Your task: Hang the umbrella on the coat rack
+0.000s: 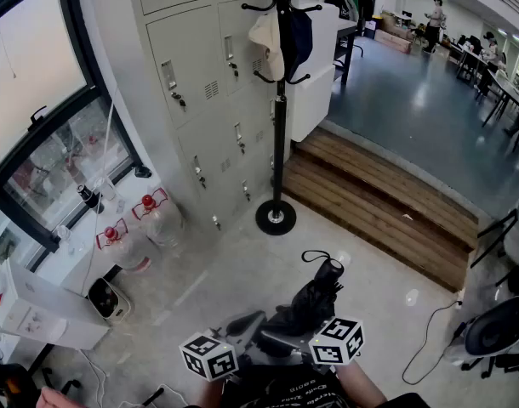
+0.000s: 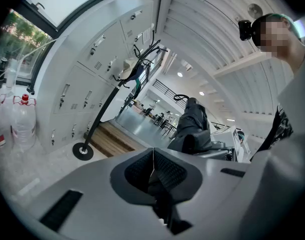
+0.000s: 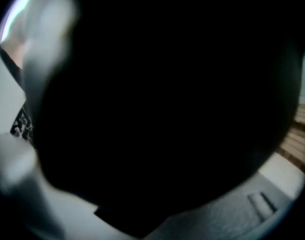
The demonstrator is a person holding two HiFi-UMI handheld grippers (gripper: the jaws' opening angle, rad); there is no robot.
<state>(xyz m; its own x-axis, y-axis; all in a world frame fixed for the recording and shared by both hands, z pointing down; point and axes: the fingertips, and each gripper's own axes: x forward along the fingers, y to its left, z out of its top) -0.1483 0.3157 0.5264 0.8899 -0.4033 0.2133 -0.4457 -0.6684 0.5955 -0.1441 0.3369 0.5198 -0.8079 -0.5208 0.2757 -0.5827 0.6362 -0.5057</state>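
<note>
While the folded black umbrella [image 1: 315, 300] leans up over the floor [image 1: 234, 266], well short of the coat rack [image 1: 279, 117] beside the lockers [image 1: 200, 75], the right claw [image 1: 287, 337] clasps its bundle; left gripper view: left claw [image 2: 152, 168] pressed together, empty; right gripper view: dark umbrella fabric fills nearly everything.

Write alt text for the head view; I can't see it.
A folded black umbrella is held in the right gripper at the bottom of the frame, pointing toward a black coat rack that stands ahead beside grey lockers. A pale cap hangs on the rack.
</note>
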